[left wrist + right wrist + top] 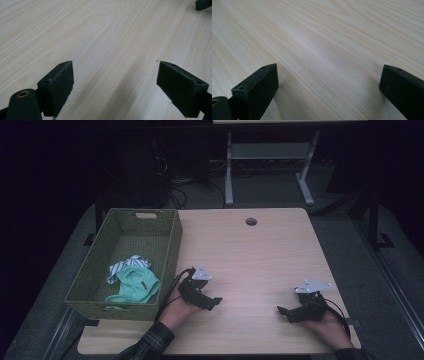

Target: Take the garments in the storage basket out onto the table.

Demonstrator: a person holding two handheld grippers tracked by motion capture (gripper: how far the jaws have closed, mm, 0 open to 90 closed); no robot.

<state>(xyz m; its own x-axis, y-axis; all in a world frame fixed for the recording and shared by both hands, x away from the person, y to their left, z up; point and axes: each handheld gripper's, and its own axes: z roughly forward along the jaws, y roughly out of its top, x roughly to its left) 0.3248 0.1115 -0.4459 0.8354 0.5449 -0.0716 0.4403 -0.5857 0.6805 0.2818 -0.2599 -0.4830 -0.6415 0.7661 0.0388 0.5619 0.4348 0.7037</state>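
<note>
Both grippers, left [216,302] and right [281,310], sit wide-jawed and empty on the table [250,255], so reach left into the basket [172,247] for the clothes [135,281], pinching low.

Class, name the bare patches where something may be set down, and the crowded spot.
Free: the table between the left gripper and right gripper, and beyond them to the cable hole. Crowded: the green basket's near end, holding clothes.

A mint-green garment [136,284] lies crumpled atop a striped white cloth [126,266] in the near end of a green woven basket [172,251] at the table's left edge.
</note>
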